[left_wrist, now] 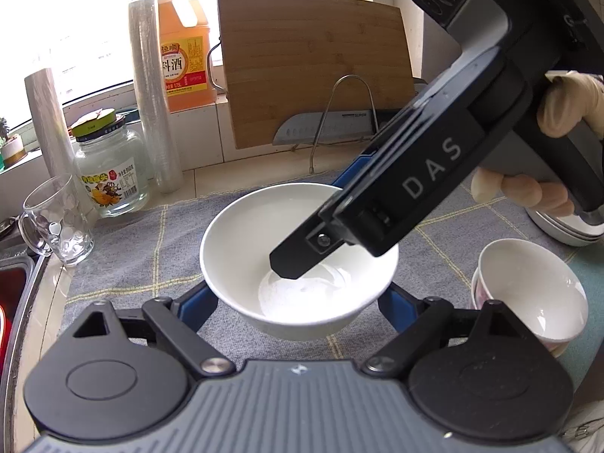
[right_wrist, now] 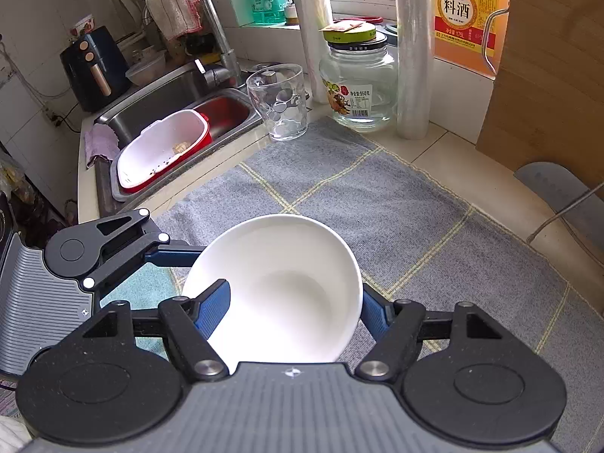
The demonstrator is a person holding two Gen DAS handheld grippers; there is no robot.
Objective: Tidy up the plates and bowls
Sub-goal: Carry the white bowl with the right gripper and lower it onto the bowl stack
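Note:
A white bowl [left_wrist: 264,249] sits on the grey checked mat [left_wrist: 124,260] in the left wrist view. My left gripper [left_wrist: 298,302] is open, with one blue finger on each side of the bowl's base. My right gripper [left_wrist: 298,256] reaches down from the upper right, one finger inside the bowl and one outside its far rim. In the right wrist view the bowl [right_wrist: 287,290] lies between my right gripper's [right_wrist: 294,309] blue fingers [right_wrist: 215,302]; the jaws straddle its rim, and contact is unclear. A second small patterned bowl [left_wrist: 528,290] stands to the right.
A glass mug [left_wrist: 56,222], a glass jar [left_wrist: 109,166], two plastic-wrap rolls [left_wrist: 154,94], an orange bottle [left_wrist: 185,41], a cutting board [left_wrist: 313,64] and a knife [left_wrist: 324,128] line the back. Stacked dishes [left_wrist: 566,226] are at the right edge. The sink [right_wrist: 181,113] holds a red-and-white colander.

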